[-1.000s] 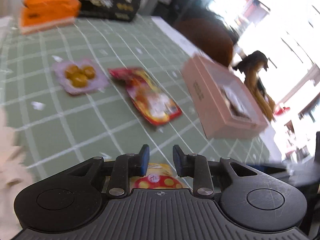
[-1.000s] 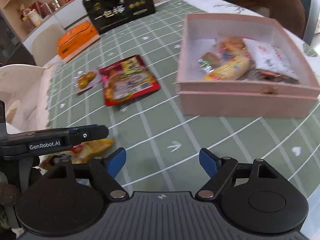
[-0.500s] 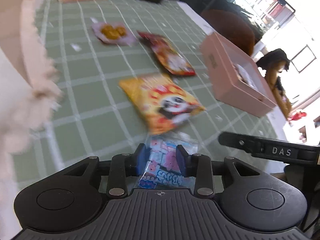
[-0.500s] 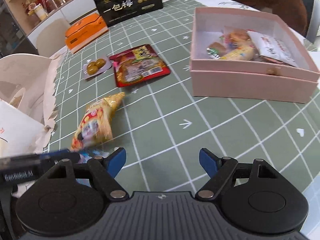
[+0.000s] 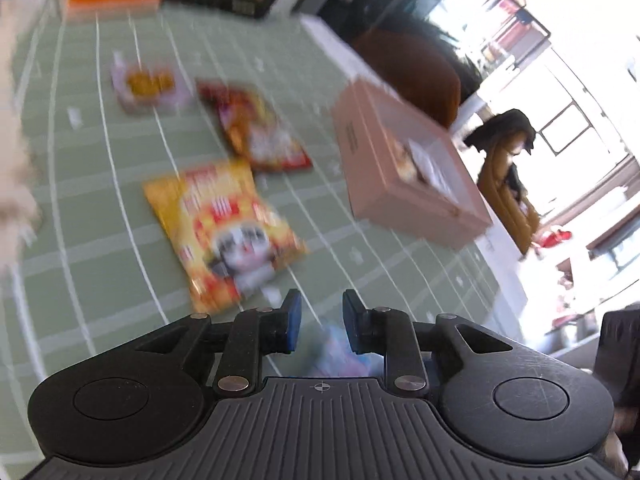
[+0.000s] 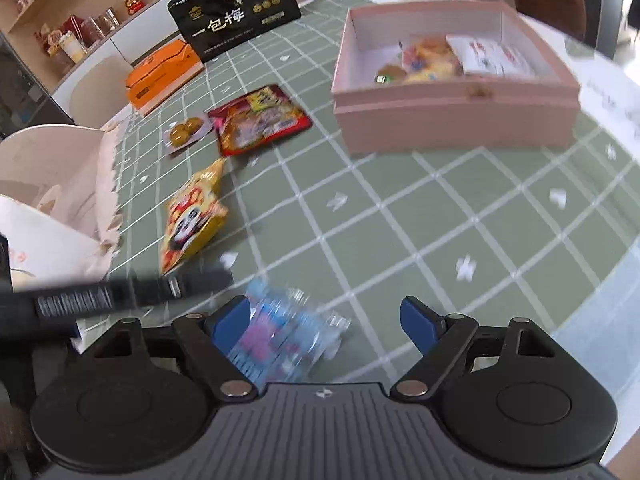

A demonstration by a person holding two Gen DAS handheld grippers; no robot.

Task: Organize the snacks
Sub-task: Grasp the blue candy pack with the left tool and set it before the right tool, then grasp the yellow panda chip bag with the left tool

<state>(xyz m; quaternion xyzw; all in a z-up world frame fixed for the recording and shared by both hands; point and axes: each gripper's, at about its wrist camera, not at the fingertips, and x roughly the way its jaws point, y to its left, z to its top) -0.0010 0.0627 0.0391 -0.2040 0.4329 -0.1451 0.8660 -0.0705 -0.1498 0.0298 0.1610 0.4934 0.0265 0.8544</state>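
A pink box with several snacks inside stands at the right of the green checked table; it also shows in the left wrist view. A yellow panda snack bag, a red packet and a small pack of yellow sweets lie on the cloth. A blue-pink clear packet lies below both grippers. My left gripper has its jaws narrowly apart with nothing between them. My right gripper is open wide above the packet.
An orange box and a black gift box stand at the table's far edge. A white chair and paper bag are at the left. A brown chair stands behind the pink box. The left view is blurred.
The left gripper swung from the yellow bag to the blue-pink packet, which now lies nearer the right gripper. The right gripper stayed open and drew back a little.
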